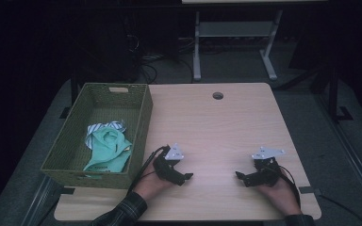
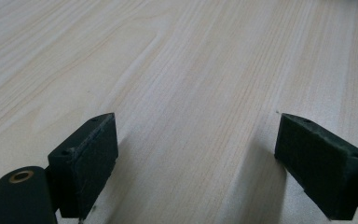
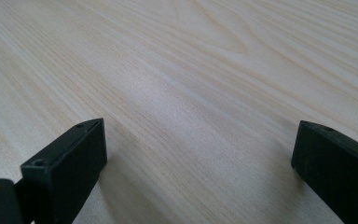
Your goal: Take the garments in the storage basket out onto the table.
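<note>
Tools at rest on bare wood, basket off to the side

Grain of the tabletop (image 2: 191, 70) is what each gripper view gives — pale wood running away between two black jaws that stand wide apart with nothing between them. The left tool (image 2: 196, 154) and the right tool (image 3: 198, 158) are both released, their pads just above or on the wood; which, I cannot tell.

From the high view comes the rest: the left tool (image 1: 183, 176) and the right tool (image 1: 241, 176) lie low near the front edge of the tabletop, well apart, each in a hand, tips turned toward one another. A plaid sleeve (image 1: 122, 212) enters at the bottom left.

At the tabletop's left edge sits a woven green basket (image 1: 143, 117), its near wall just beside the left hand (image 1: 153, 183). Inside it lies a crumpled mint-green cloth (image 1: 108, 148) with a striped cloth (image 1: 106, 127) behind it. A round cable hole (image 1: 218, 95) marks the far side. Between the tools the wood is bare; beyond the tabletop stand the legs of a grey frame (image 1: 197, 47) on a dark floor.
</note>
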